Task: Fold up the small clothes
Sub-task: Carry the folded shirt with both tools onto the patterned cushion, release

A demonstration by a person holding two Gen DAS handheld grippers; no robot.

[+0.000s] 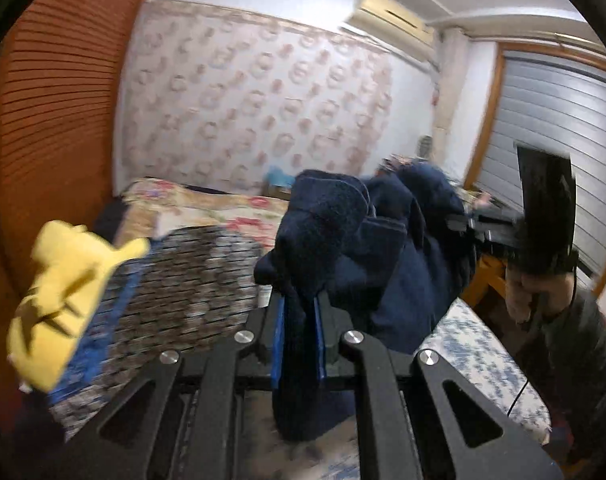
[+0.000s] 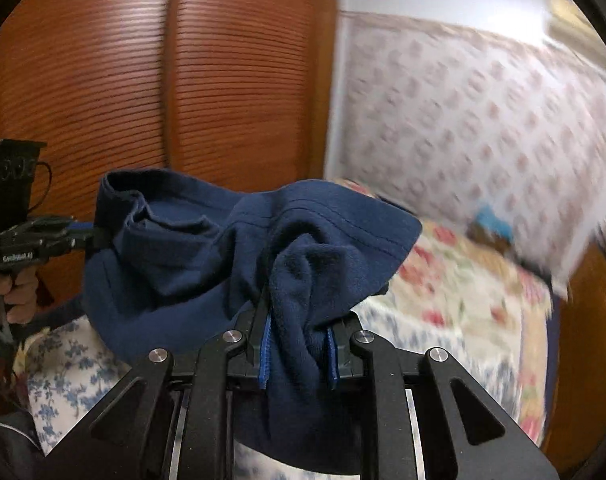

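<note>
The navy fleece garment [image 1: 367, 240] is held aloft above the bed [image 1: 207, 216], clamped between the fingers of the left gripper [image 1: 299, 320] and the right gripper [image 2: 299, 344]. A yellow plush toy [image 1: 59, 300] is seen at left.

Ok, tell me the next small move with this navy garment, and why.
Probably draw the two tongs apart to stretch it flat. The left tongs and right tongs each clamp a bunched part of the navy garment, which hangs crumpled between them above the bed, too wrinkled to lay down neatly.
</note>
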